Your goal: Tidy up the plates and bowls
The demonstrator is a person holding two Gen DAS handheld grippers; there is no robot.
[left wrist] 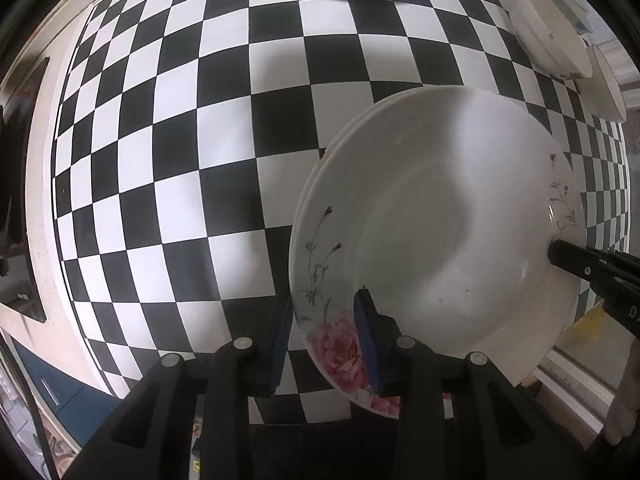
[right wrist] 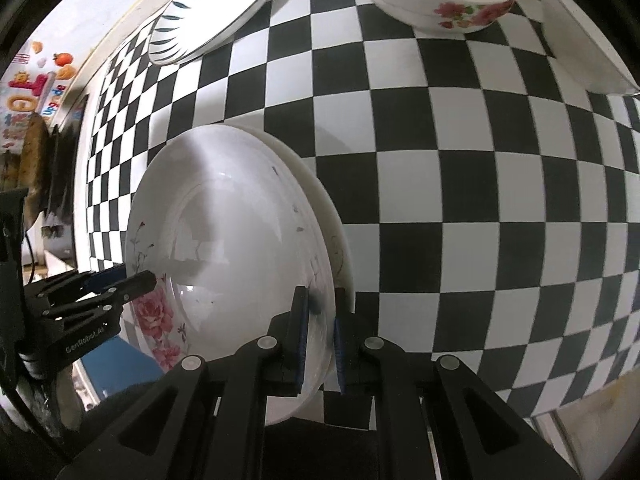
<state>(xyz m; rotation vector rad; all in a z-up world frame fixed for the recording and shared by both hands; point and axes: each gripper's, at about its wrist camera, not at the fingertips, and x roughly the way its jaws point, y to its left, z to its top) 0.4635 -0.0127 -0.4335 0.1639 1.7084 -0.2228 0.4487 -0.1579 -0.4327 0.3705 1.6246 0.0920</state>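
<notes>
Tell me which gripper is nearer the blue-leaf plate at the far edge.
Hard to call; neither is near it. The left gripper and right gripper both clamp opposite rims of the floral plate, with the blue-leaf plate well beyond, across the checkered table.

A black-and-white chequered cloth [left wrist: 224,152] covers the table [left wrist: 40,184], whose pale edge shows along the left. Beyond that edge stands a dark flat panel [left wrist: 20,208], with a blue cabinet front [left wrist: 60,392] lower down. In the right wrist view, colourful cartoon stickers [right wrist: 36,84] decorate the wall at far left.
</notes>
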